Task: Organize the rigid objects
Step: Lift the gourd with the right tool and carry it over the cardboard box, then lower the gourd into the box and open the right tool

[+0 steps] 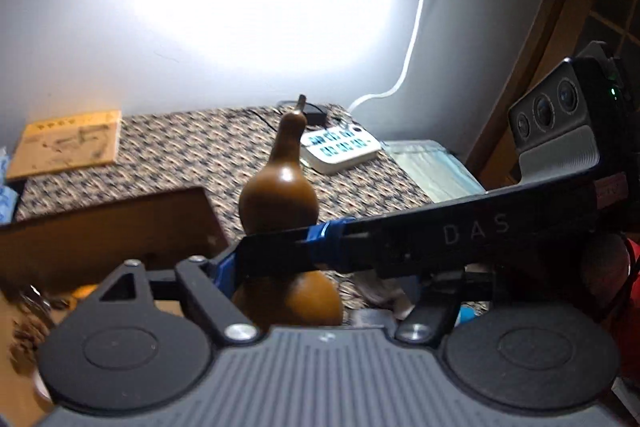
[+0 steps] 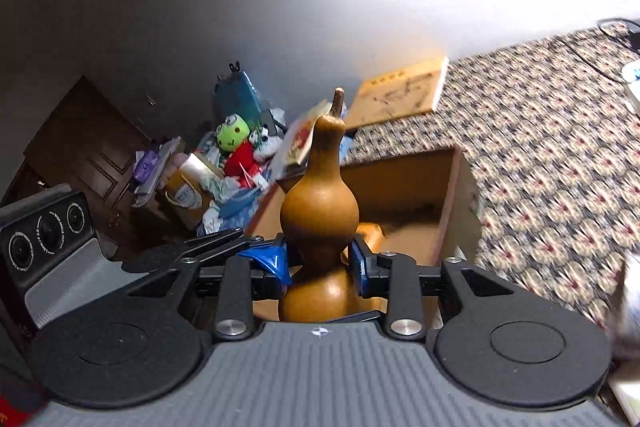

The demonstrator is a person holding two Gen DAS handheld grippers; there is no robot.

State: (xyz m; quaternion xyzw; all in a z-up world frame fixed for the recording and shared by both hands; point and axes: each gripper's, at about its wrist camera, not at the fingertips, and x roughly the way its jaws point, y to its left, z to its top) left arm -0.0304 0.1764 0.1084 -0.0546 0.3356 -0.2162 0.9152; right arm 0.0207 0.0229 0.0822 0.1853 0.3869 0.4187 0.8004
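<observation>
Two grippers on one object: the brown gourd [image 2: 320,211] stands upright, stem up, pinched at its narrow waist. Right gripper [image 2: 320,263]: blue pads [image 2: 268,261] closed on the waist from both sides, firm contact as far as I can see. Left gripper [image 1: 280,255]: its own view is partly blocked by the right unit's finger crossing in front, so can't tell whether its jaws close on the gourd or just sit beside it. Gourd is held over/near the open cardboard box [image 2: 404,195], beside the patterned bedspread [image 2: 540,155]; base not visible, so resting vs. lifted unclear.

Risks, my read:
- Gourd skin looks smooth + glossy, waist is curved. A pinch there could let it pivot or slip, esp. if tilted; top-heavy neck adds leverage.
- Two units crowded at the same spot: fingers may clash, or one pulling while the other holds could twist the gourd loose.
- Stem [image 2: 338,99] is thin; a knock against box wall could snap it.
- Motion blur in bedspread suggests quick movement; less margin.
</observation>
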